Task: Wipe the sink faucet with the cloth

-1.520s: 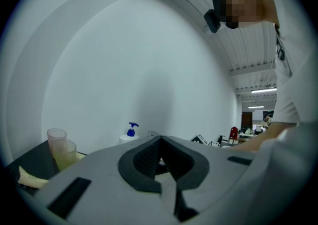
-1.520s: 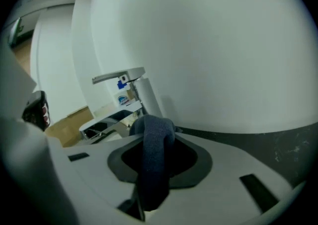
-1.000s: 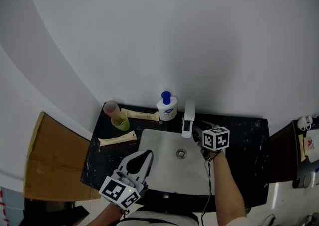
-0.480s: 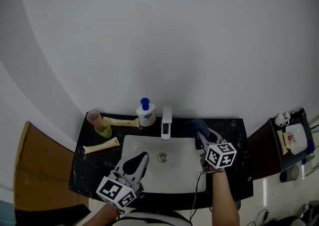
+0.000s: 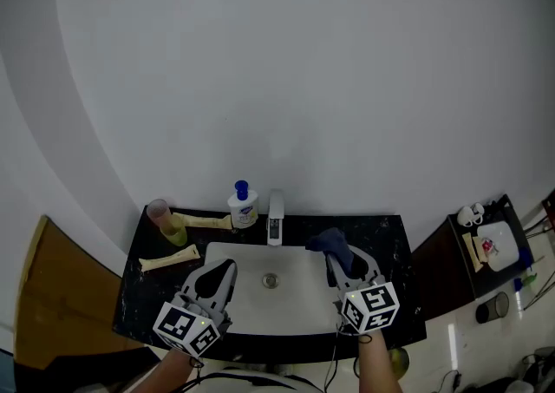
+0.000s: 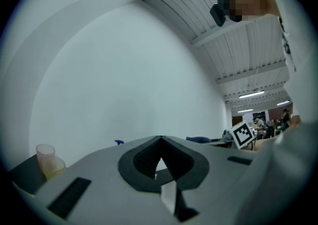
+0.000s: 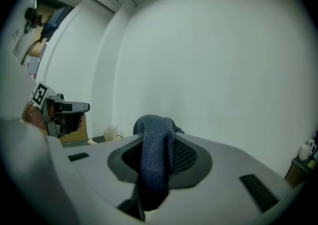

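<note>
One cloth (image 7: 153, 155) — dark blue, pinched between the jaws of the right tool (image 5: 345, 266) and bunched over their tips. It is held above the right part of the black bench (image 5: 392, 242), right of the faucet (image 5: 276, 217) and apart from it. One faucet, white, at the back rim of the sink (image 5: 299, 292), with open room on either side. One left tool (image 5: 223, 271) — jaws pressed together on nothing, over the sink's front-left edge. One pump bottle (image 5: 243, 206) just left of the faucet. One cup (image 5: 161, 213) at the bench's back-left corner.
</note>
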Available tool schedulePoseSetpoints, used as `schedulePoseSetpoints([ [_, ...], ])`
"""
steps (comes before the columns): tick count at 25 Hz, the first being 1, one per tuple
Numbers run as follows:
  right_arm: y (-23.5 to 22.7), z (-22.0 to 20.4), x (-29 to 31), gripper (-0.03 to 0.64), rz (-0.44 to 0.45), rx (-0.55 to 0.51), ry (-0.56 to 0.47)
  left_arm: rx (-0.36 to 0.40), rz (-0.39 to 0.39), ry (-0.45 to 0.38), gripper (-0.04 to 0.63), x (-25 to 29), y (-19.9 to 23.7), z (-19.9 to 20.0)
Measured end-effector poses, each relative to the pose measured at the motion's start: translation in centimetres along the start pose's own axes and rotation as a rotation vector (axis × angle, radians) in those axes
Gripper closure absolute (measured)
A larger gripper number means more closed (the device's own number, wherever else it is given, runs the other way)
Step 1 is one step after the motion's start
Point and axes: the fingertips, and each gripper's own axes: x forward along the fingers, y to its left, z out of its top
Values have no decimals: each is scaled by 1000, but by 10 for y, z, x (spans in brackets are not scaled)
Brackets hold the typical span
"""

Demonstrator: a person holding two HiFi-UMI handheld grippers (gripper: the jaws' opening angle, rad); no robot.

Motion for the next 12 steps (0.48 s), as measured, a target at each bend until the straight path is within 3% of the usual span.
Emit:
schedulePoseSetpoints([
  [12, 27, 50, -73, 520, -29, 34, -139, 20, 11, -43, 597, -27, -16, 18],
])
